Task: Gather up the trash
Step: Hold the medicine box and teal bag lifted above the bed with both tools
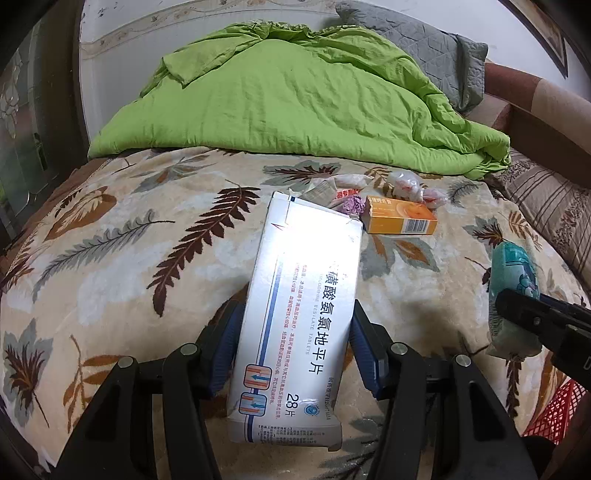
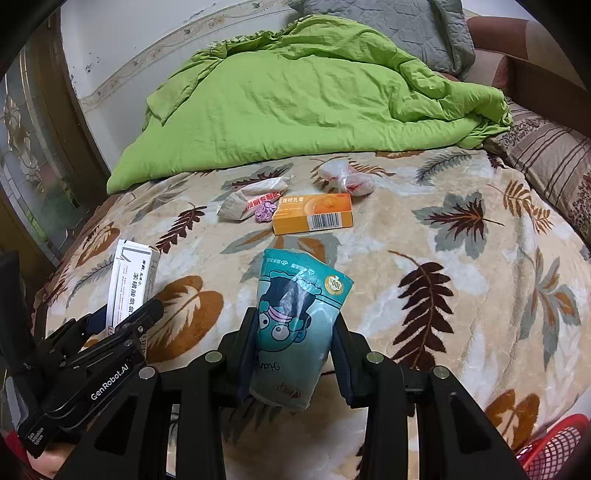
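Note:
My left gripper (image 1: 295,332) is shut on a long white medicine box (image 1: 295,302), held above the leaf-patterned blanket (image 1: 110,236); the same box (image 2: 131,284) shows at the left of the right wrist view. My right gripper (image 2: 293,339) is shut on a teal tissue pack (image 2: 295,325) with a cartoon face, also seen at the right edge of the left wrist view as the teal pack (image 1: 511,295). Farther out on the bed lie an orange box (image 2: 314,214), a crumpled wrapper (image 2: 251,199), a purple scrap (image 2: 266,212) and clear plastic bags (image 2: 343,177).
A green quilt (image 2: 295,99) is heaped at the far side of the bed with a grey pillow (image 2: 388,26) behind it. A striped pillow (image 2: 554,170) lies at the right. A red mesh basket (image 2: 554,446) peeks in at the bottom right corner.

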A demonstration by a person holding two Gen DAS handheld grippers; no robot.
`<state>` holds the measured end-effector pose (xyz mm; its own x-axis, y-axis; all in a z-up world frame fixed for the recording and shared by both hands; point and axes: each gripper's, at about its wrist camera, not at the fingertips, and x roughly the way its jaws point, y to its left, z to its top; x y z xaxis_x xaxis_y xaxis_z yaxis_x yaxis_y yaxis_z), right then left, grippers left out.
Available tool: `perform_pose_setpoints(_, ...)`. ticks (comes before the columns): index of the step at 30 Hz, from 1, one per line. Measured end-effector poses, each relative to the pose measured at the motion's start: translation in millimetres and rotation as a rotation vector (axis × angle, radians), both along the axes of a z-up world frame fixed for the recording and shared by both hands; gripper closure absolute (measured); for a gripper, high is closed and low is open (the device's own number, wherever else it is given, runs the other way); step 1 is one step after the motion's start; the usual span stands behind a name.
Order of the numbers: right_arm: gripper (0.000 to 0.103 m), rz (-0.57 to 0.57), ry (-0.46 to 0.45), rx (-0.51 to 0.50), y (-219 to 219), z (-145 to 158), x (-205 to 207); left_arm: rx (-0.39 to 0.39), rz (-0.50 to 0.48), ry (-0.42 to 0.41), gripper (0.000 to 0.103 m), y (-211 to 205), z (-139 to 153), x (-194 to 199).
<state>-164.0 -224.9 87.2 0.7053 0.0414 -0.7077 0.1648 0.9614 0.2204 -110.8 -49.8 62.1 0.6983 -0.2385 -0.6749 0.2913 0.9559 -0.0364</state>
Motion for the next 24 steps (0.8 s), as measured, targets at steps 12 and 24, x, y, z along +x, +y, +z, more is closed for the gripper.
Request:
perform_pose_setpoints(12, 0.063, 0.002, -0.009, -0.022, 3.4, 1.6, -0.7, 0.012, -0.012, -0.019, 0.047, -1.5, 0.4, -0.6)
perform_pose_setpoints(24, 0.063, 0.001, -0.012, -0.026, 3.8, 2.8, -1.4, 0.041, -0.03, -0.052, 0.047, -7.1, 3.0, -5.7)
